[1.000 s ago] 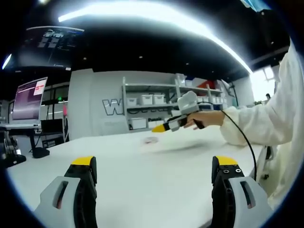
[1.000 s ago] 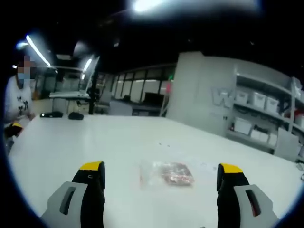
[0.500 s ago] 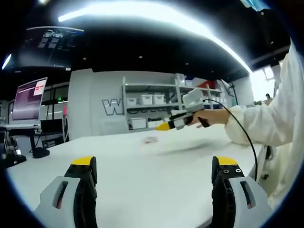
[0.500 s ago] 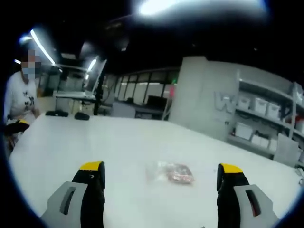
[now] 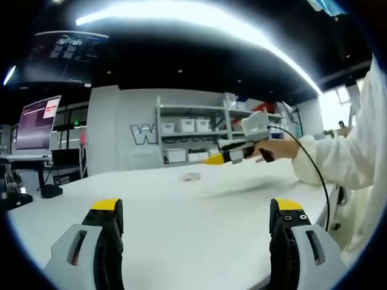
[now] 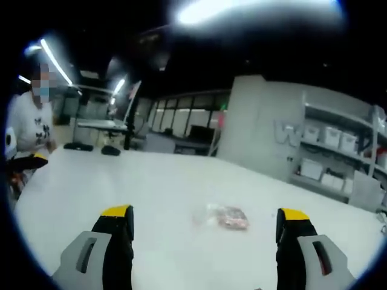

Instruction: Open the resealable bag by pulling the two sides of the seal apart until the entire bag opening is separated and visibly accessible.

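Resealable bag (image 6: 225, 217) flat on the white table (image 6: 157, 181), neither gripper on it yet.

Left gripper view: left gripper (image 5: 195, 220) spread wide, nothing between its jaws, low over the table; the bag (image 5: 191, 177) is a faint patch well beyond. The right gripper (image 5: 213, 160) hangs in a sleeved hand (image 5: 275, 150) — can't tell its jaws from here. Right gripper view: right gripper (image 6: 205, 226) gaping, empty, bag ahead between the tips. Looks light, limp and slippery; I'd pinch each seal lip near the middle.
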